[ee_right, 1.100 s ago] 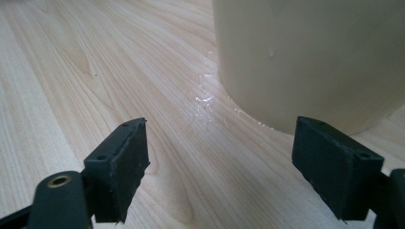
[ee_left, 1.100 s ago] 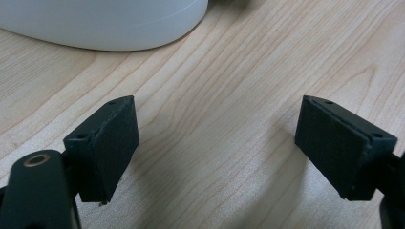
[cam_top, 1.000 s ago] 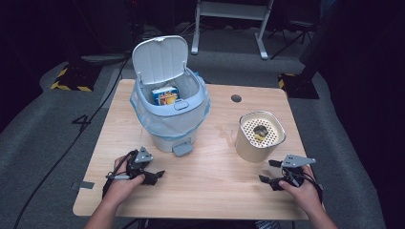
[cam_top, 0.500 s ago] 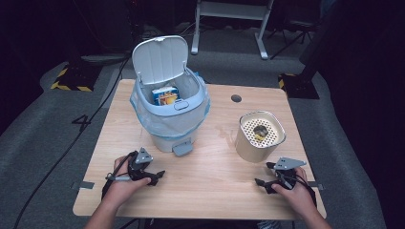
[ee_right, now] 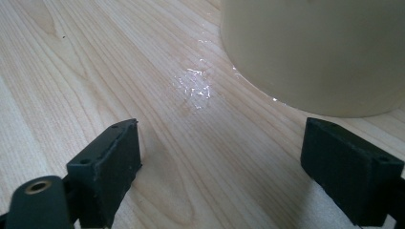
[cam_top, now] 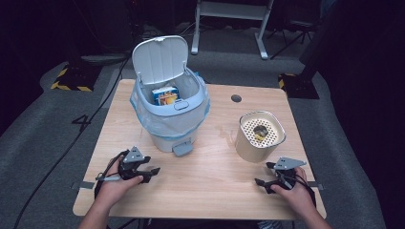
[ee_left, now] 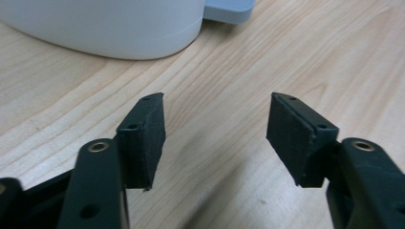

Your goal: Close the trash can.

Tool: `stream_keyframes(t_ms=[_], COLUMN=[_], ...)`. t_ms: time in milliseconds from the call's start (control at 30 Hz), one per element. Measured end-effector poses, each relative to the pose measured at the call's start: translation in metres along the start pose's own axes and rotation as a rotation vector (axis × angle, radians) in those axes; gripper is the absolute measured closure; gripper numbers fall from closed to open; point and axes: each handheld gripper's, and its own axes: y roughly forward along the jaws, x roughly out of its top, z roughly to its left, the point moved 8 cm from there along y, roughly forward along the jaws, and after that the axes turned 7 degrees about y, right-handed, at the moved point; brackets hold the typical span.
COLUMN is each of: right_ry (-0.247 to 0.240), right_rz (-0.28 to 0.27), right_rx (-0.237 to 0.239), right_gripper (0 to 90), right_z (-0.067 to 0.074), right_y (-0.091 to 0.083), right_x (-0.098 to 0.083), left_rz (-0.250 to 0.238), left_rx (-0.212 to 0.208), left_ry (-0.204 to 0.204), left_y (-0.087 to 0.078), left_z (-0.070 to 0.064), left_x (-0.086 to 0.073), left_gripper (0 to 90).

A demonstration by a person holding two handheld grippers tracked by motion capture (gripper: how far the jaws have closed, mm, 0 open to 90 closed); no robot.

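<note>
Both hand-held grippers idle, low on the desk

We see left hand-held gripper spread, its jaws just narrowing on nothing, near the pedal bin; right hand-held gripper spread beside the perforated canister. A careless reach could tip it.

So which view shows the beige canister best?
The high view: the beige canister appears whole, its perforated top visible. The right gripper view catches just its lower wall close up; the left gripper view faces the bin's base instead.

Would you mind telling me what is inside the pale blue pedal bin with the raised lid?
Inside the pale blue pedal bin lies a small blue and yellow carton, resting against the back wall. The bin's wall hides anything beneath it.
</note>
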Motion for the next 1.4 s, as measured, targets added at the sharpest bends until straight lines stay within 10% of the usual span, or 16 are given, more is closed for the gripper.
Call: stream_keyframes(t_ms=[567, 1400], right_ry=[-0.003, 0.001], right_rz=[0.000, -0.004], right_rx=[0.005, 0.005], right_gripper=[13.4, 15.3], right_z=[0.000, -0.001], right_y=[0.000, 0.000], right_x=[0.000, 0.001], left_rz=[-0.180, -0.331], left_rx=[-0.084, -0.033], left_ry=[0.018, 0.045], left_y=[-0.059, -0.135], left_z=[-0.004, 0.043], left_x=[0.054, 0.145], left_gripper=[53.4, 82.2])
